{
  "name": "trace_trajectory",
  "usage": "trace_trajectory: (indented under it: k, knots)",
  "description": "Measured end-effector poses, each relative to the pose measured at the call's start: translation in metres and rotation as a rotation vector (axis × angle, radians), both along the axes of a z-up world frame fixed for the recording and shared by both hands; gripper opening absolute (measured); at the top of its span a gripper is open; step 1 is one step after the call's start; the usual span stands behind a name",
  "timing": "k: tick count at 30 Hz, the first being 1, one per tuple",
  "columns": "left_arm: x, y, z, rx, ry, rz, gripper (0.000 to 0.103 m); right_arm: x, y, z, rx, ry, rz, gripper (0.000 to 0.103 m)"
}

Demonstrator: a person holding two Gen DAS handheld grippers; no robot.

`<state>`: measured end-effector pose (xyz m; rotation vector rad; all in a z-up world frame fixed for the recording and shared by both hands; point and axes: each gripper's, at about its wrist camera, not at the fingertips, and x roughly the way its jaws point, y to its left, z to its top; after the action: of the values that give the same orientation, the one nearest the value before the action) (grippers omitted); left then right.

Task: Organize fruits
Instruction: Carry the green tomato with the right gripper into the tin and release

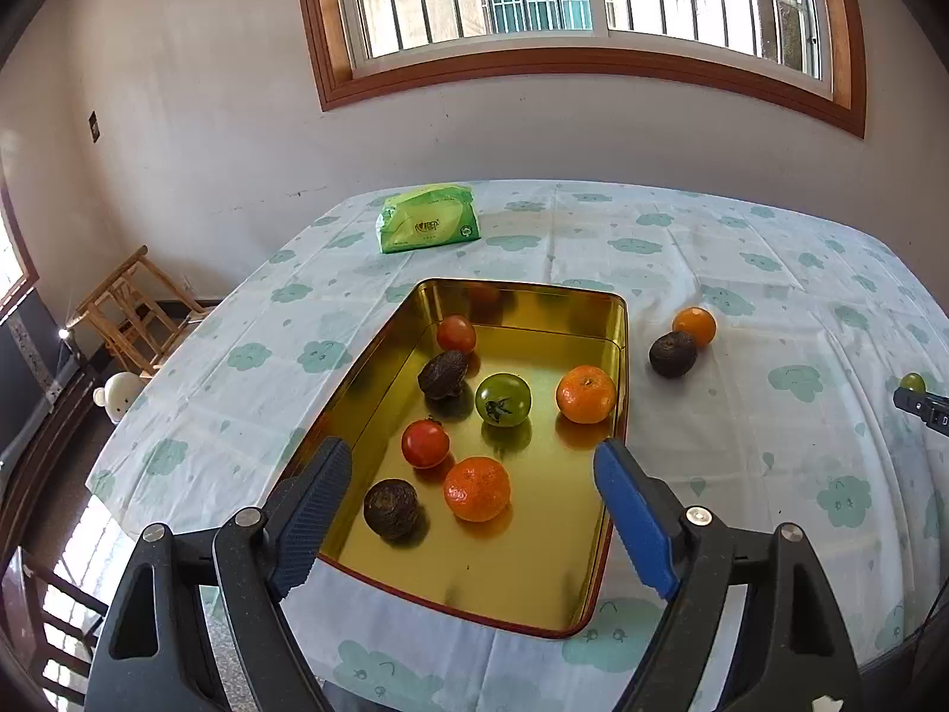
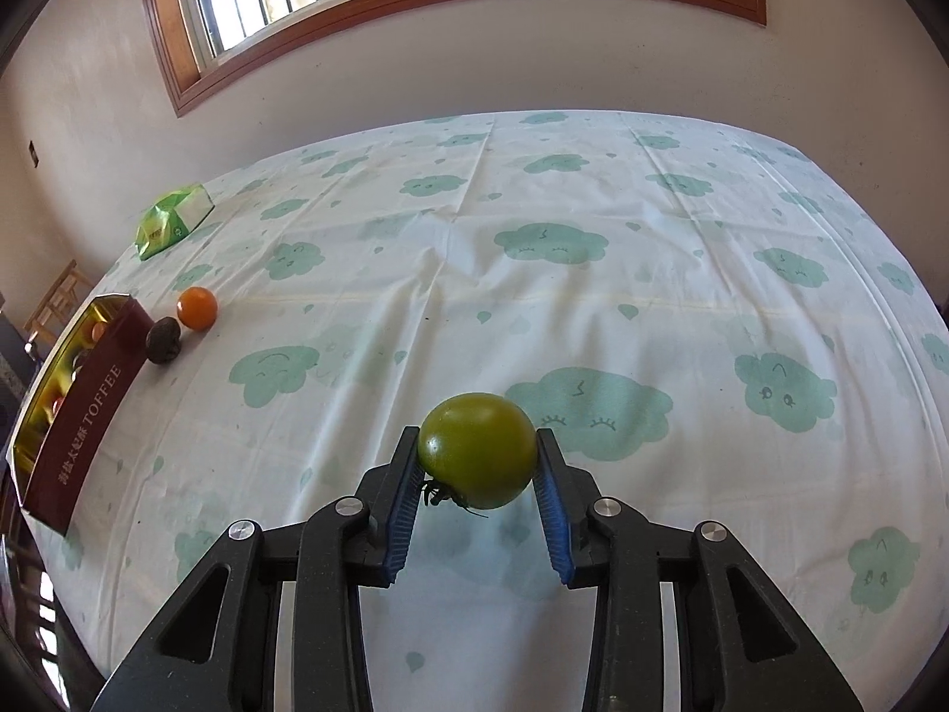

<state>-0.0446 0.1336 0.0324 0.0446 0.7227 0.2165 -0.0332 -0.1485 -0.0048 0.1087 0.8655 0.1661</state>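
Gripping a green tomato [image 2: 477, 450] in my right gripper [image 2: 479, 463], clamped snug; my left gripper [image 1: 474, 510] hangs wide, empty, above the tin [image 1: 617, 356]. Next, I judge: carry it toward nine o'clock.

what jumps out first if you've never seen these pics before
The gold tin tray on the cloud-print tablecloth draws the eye first, holding oranges, red tomatoes, a green one and dark brown fruits, with the left tongs open above it. Next comes the green tomato clamped in the right tongs, lifted over the cloth. An orange and a dark fruit lie just outside the tray's right wall.
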Motion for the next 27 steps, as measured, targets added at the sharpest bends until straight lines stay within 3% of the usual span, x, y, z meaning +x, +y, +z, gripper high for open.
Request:
trace_trajectory:
  k: [4,9,12,16,23,27]
  knots:
    - [-0.023,0.010,0.002,-0.026,-0.028,0.014,0.086,-0.001,0.051,0.027,0.050,-0.039,0.121,0.038]
    - [-0.040,0.025,0.003,-0.047,-0.047,0.038,0.086,-0.001,0.146,0.060,0.158,-0.063,0.348,0.038]
    - [-0.048,0.034,0.001,-0.061,-0.053,0.054,0.086,0.002,0.204,0.065,0.202,-0.047,0.473,0.038]
    - [-0.061,0.046,-0.002,-0.091,-0.075,0.075,0.086,0.005,0.272,0.060,0.189,-0.015,0.601,0.038]
    - [-0.070,0.049,-0.014,-0.101,-0.036,0.052,0.086,0.018,0.342,0.033,0.136,0.072,0.678,0.038]
    - [-0.072,0.046,-0.019,-0.086,-0.040,0.046,0.086,0.022,0.349,0.030,0.118,0.075,0.665,0.039]
